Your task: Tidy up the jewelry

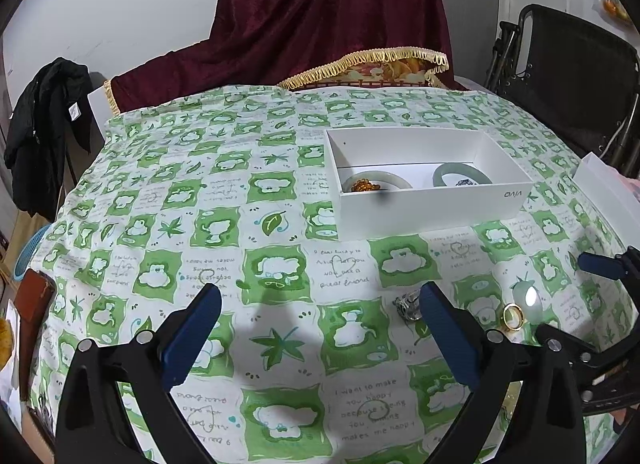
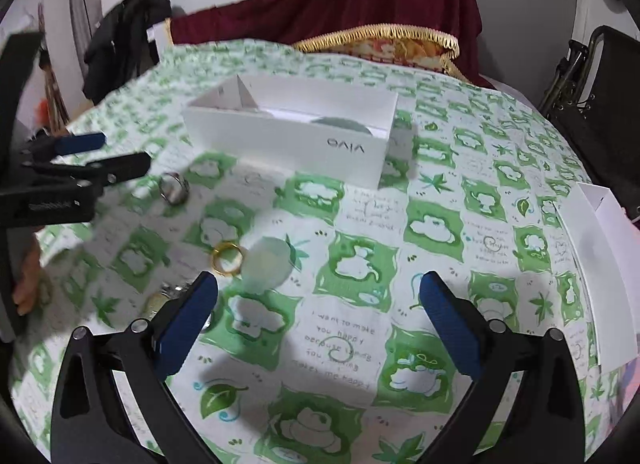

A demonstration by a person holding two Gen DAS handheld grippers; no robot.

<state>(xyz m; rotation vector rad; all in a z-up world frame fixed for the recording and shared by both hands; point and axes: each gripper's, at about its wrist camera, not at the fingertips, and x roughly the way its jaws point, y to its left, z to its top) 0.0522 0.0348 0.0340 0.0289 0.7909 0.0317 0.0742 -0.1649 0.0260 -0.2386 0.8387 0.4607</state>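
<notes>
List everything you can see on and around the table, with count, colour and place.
Open white cardboard box: one, far side of the table.
Jade bangles: two, pale green, inside the box.
Amber beads: one cluster, inside the box.
Gold ring: one, on the cloth.
Silver ring: one, left of the gold ring.
Pale green oval stone: one, beside the gold ring.
Green-and-white printed tablecloth: one.
Dark red velvet cloth: one, behind the table.
Left gripper: jaws open.
Right gripper: jaws open.
</notes>
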